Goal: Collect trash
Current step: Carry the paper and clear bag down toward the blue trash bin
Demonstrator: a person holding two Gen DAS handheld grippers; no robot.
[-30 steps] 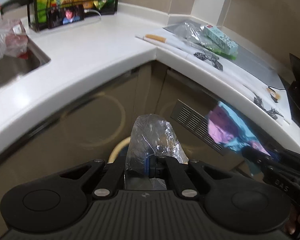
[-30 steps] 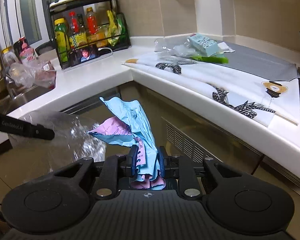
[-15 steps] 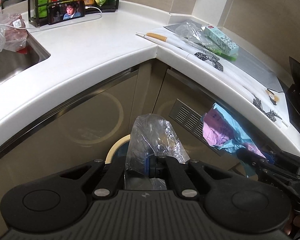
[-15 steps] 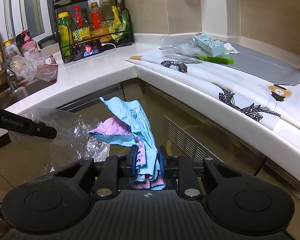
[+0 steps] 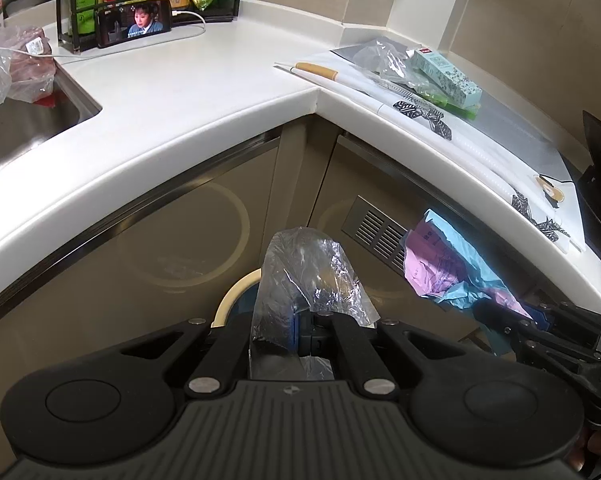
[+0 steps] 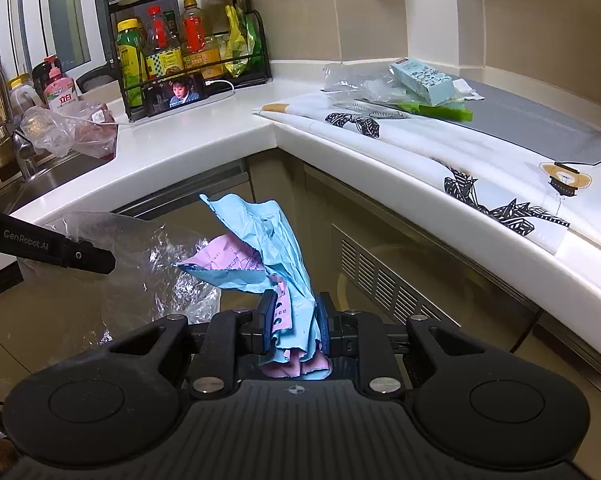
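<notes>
Left tool (image 5: 305,330) clamped; right tool (image 6: 294,326) clamped, side by side.

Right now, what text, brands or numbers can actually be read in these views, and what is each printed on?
"GenRobot.AI": side of the left gripper.
Red characters on the pink pump bottle: too blurred to read.
Print on the pink paper: too small.
Labels on the rack bottles: unreadable.
Pattern on the teal box: no legible words.

We note an L-shaped white worktop (image 5: 204,92), beige tiled walls (image 6: 300,12), glossy tan cabinets (image 5: 148,264), a sink (image 5: 24,124) at left, and a window (image 6: 16,16).
</notes>
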